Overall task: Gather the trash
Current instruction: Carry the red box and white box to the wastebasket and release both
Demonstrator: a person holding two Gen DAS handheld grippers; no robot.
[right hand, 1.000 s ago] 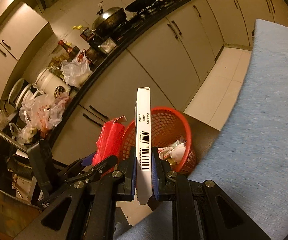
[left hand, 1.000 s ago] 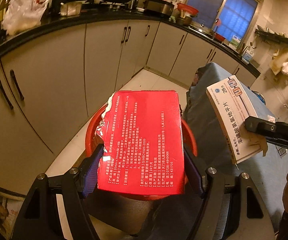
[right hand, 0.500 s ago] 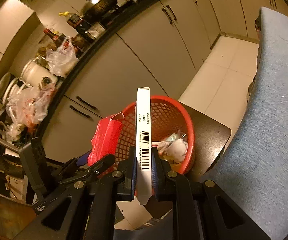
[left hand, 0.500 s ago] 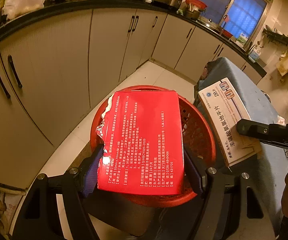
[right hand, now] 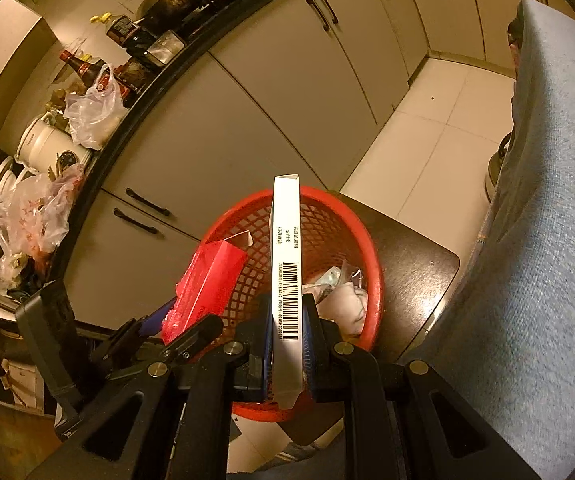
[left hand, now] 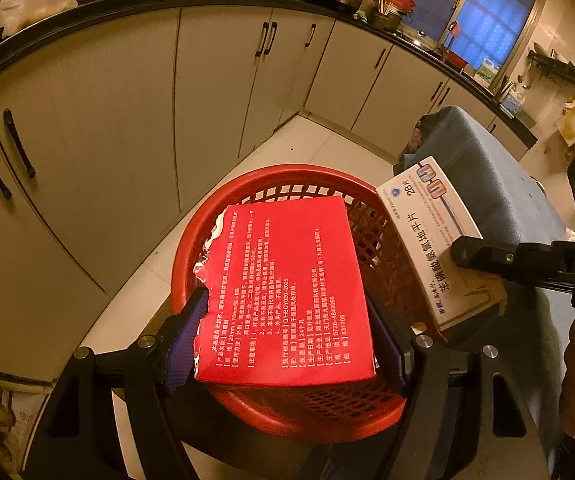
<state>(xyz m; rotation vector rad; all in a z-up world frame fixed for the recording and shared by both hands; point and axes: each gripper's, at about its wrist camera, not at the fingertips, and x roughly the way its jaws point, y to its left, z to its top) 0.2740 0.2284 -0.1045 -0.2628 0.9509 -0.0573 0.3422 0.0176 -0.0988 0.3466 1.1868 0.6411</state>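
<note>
Jaws of the left gripper [left hand: 287, 340] clamp a red box [left hand: 287, 292]; the right gripper [right hand: 286, 344] clamps a white box [right hand: 286, 264], at two o'clock over the red basket [left hand: 203, 216].

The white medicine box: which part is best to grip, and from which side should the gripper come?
Grip the white medicine box across its two broad faces near one short end, coming from that end. It is thin, so nearly shut jaws span it, as the right gripper does now.

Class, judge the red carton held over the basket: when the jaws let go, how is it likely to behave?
The red carton is flat with a torn end, so probably empty, light and crushable. Released from the left gripper, it should drop flat into the red basket, unlikely to roll.
</note>
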